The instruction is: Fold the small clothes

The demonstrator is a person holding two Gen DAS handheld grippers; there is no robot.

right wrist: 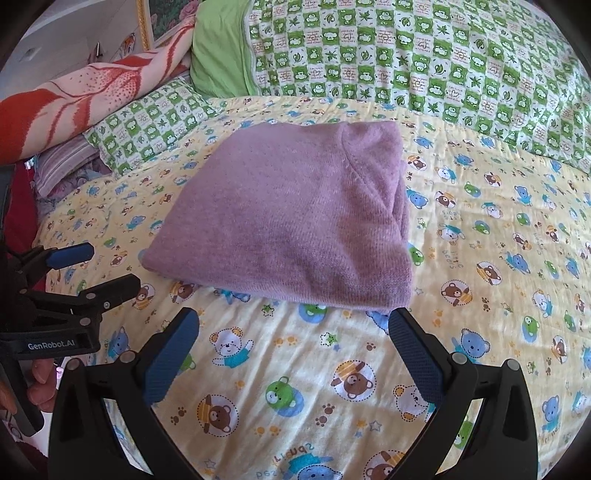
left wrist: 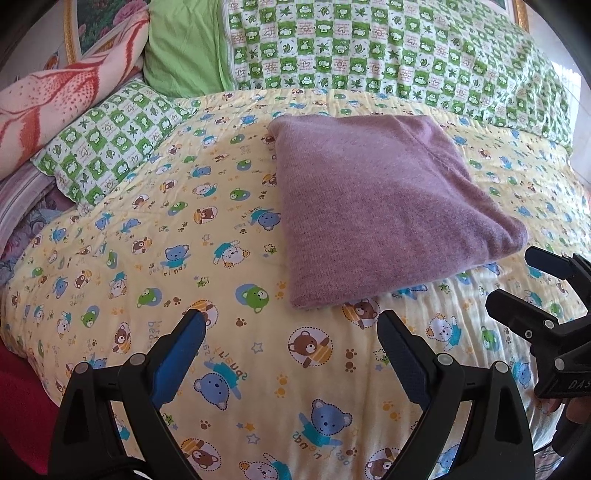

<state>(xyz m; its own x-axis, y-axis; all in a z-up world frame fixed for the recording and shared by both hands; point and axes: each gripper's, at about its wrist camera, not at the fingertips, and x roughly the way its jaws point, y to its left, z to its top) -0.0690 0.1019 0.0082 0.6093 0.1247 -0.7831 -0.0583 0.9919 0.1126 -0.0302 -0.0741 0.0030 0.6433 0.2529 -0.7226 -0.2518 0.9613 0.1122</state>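
A purple knit garment (left wrist: 384, 206) lies folded into a flat square on the yellow bear-print bedsheet (left wrist: 184, 258); it also shows in the right wrist view (right wrist: 291, 218). My left gripper (left wrist: 291, 328) is open and empty, just in front of the garment's near edge. My right gripper (right wrist: 293, 325) is open and empty, its right fingertip (right wrist: 402, 325) close to the garment's near right corner. Each gripper shows in the other's view, the right one (left wrist: 517, 280) and the left one (right wrist: 103, 269), both with jaws apart.
A green checked pillow (left wrist: 110, 147) and a pink and red blanket (left wrist: 62, 88) lie at the left. A green checked quilt (left wrist: 388, 48) runs along the back. A framed picture (left wrist: 107, 22) stands behind. A red cloth (left wrist: 18, 398) is at the bed's left edge.
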